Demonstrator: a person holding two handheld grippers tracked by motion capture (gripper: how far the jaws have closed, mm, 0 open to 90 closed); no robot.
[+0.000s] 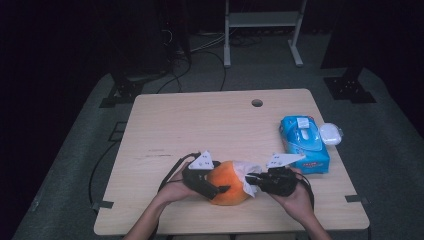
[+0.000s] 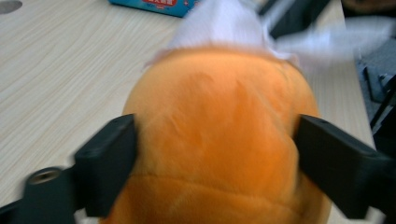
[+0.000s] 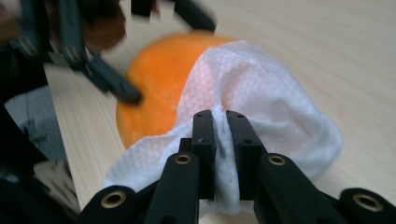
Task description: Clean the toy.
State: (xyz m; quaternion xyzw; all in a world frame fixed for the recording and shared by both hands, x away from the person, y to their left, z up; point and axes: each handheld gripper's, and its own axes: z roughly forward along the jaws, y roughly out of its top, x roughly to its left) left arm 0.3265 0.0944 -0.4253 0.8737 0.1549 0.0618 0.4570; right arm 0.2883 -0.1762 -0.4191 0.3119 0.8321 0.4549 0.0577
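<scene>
Wooden table (image 1: 175, 120) | left hand-held gripper (image 1: 212, 188) clamps orange plush (image 1: 227, 187) | right hand-held gripper (image 1: 252, 179) pinches white wipe (image 1: 248, 170) | pack lettering unreadable

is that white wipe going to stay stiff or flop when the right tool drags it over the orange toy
The wipe likely flops: it drapes in folds over the orange toy. It looks thin and light, bunched between the right tool. The textured surface probably grips the plush rather than sliding.

A round orange plush toy (image 1: 228, 186) sits low in the frame's centre on the bench, a crumpled white wet wipe (image 1: 248, 172) draped over its right side.
</scene>
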